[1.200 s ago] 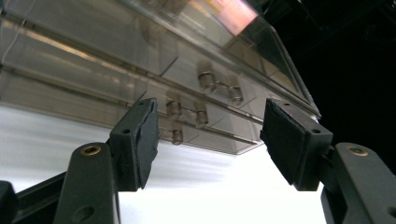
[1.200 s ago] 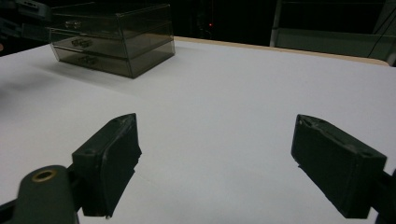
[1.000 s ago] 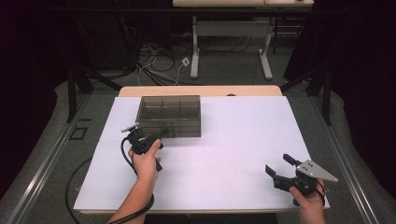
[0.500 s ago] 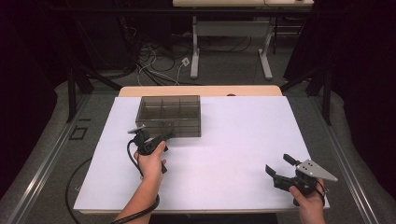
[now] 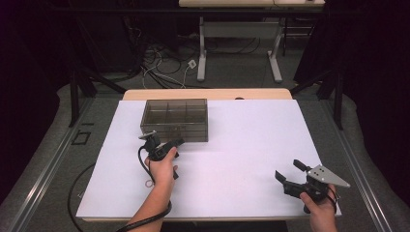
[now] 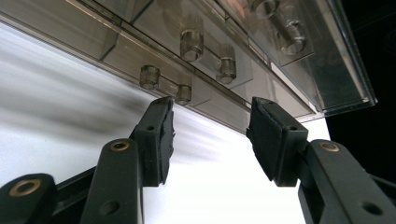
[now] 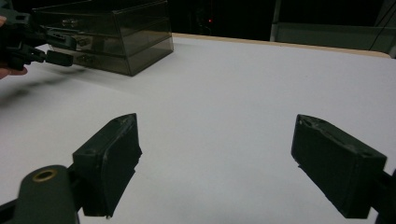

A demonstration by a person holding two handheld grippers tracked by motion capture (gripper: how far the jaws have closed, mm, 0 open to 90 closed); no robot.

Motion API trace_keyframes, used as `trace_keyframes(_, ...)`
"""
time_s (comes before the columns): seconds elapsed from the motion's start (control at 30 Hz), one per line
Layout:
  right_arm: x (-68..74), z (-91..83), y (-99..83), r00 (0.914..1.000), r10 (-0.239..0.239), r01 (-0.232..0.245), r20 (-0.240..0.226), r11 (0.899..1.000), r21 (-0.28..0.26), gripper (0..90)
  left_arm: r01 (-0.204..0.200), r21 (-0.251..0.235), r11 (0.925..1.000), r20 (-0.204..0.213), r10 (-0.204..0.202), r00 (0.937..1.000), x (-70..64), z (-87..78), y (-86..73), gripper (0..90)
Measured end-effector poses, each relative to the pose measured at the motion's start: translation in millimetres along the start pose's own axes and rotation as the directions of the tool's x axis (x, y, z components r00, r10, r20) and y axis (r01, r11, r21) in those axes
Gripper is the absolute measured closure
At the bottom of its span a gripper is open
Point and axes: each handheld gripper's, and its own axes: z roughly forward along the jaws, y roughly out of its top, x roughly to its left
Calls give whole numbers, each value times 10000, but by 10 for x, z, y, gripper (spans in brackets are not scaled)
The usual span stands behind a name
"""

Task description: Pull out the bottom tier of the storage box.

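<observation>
Drawer box [image 6: 224, 60] cut off above (contents unreadable)

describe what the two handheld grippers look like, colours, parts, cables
Both are black with two blocky jaws. The left gripper has brass-coloured pivot rivets, flat dark pads, and a black cable that loops across the white table. The right gripper carries a grey three-cornered plate on top. Forearms are bare, no sleeves.
</observation>
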Motion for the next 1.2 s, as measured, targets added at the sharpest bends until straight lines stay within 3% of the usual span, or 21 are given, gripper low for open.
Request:
trace_keyframes(0.63, 0, 12, -3, 9999, 45, -46, -113, 10000, -25, 147, 400, 118, 9991, 24, -400, 9992, 52, 130, -43, 565)
trace_keyframes(0.7, 7, 33, -9, 10000, 68, -69, -24, 9996, -287, 147, 376, 140, 9992, -8, -376, 9993, 53, 141, -45, 567)
trace_keyframes(0.73, 3, 11, -1, 10000, 28, -28, -55, 10000, 6, 147, 389, 165, 9991, -20, -389, 9992, 52, 147, -47, 567)
trace_keyframes(1.03, 5, 10, 2, 9999, 36, -36, -132, 10000, 19, 147, 561, 339, 9979, -41, -560, 9984, 72, 197, -59, 591)
trace_keyframes(1.2, 1, 21, 0, 9998, -22, 22, -177, 10000, -6, 147, 670, 103, 9977, 32, -670, 9977, 95, 231, -66, 619)
